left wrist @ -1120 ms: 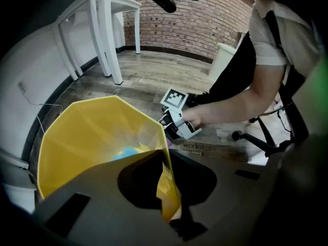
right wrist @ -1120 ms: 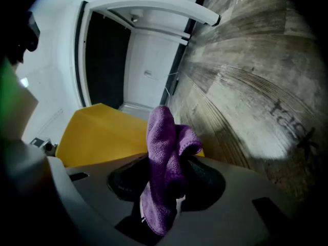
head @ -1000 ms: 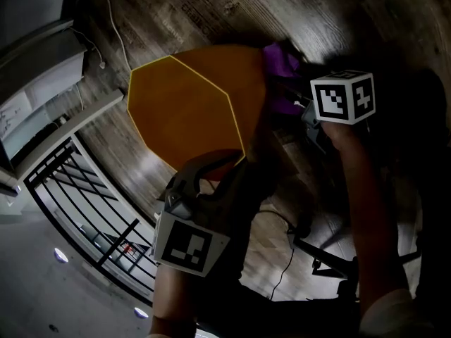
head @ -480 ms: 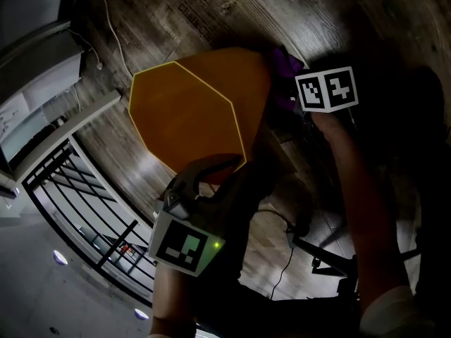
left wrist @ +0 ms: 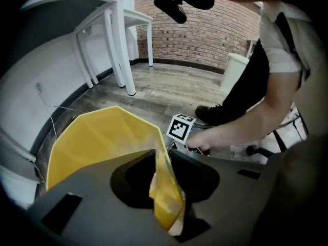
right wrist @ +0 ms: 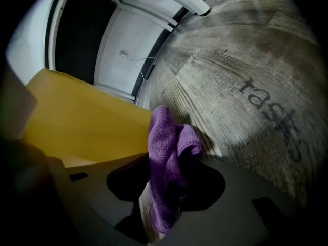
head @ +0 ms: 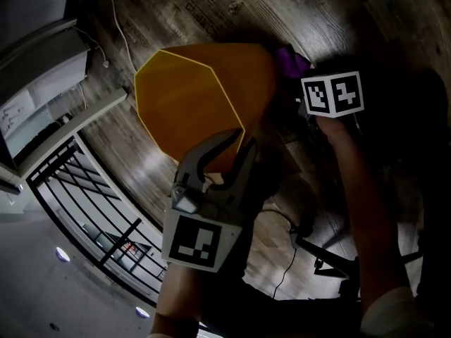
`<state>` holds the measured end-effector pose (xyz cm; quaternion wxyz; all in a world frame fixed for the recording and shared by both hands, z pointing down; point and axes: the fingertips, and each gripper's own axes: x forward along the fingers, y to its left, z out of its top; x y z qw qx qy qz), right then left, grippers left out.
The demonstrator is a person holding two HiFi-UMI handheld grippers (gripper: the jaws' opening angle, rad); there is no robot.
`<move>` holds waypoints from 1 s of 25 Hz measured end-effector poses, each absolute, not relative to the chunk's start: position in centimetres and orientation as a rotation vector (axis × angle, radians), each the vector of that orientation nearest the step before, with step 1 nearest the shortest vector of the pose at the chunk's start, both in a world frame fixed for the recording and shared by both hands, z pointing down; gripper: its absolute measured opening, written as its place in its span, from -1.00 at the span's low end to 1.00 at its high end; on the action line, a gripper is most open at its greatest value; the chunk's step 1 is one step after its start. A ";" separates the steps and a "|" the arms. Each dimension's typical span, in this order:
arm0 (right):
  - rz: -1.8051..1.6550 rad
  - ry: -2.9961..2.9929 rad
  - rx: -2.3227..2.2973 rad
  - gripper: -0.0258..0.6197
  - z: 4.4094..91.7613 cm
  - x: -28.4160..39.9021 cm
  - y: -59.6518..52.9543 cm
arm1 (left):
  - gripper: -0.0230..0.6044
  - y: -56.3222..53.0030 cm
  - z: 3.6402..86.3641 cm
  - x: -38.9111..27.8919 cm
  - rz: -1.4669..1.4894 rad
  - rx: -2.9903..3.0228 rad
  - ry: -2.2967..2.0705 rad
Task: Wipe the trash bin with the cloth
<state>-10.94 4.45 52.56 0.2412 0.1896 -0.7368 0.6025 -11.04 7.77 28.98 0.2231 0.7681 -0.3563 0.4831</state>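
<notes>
Currently Held: Bin and Cloth

Item one: trash bin (head: 190,104), orange-yellow, eight-sided, on a wooden floor (head: 317,20), tipped towards the person.

Item two: left gripper (left wrist: 163,154), closed on the near edge of the bin's wall. Its jaws have just been opening slightly, with the wall pinched between them.

Item three: right gripper (right wrist: 171,160), jaws clamped on a bunched purple cloth (right wrist: 163,137).

The cloth sits at the bin's outer side, opposite the left gripper. Whether cloth and bin touch cannot be told.
</notes>
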 end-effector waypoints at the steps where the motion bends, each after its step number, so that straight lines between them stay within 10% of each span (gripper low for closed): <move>1: 1.651 -2.021 0.509 -0.40 52.2 -11.0 4.6 | -0.61 7.8 28.8 -11.2 1.369 2.130 -0.977; 9: 1.769 -2.236 0.433 -0.40 46.4 -10.9 3.1 | -0.27 10.6 26.9 -13.2 1.561 2.142 -0.840; 25: 1.929 -2.560 0.331 -0.40 36.2 -9.7 1.2 | -0.58 11.9 31.2 -16.1 1.733 1.945 -0.886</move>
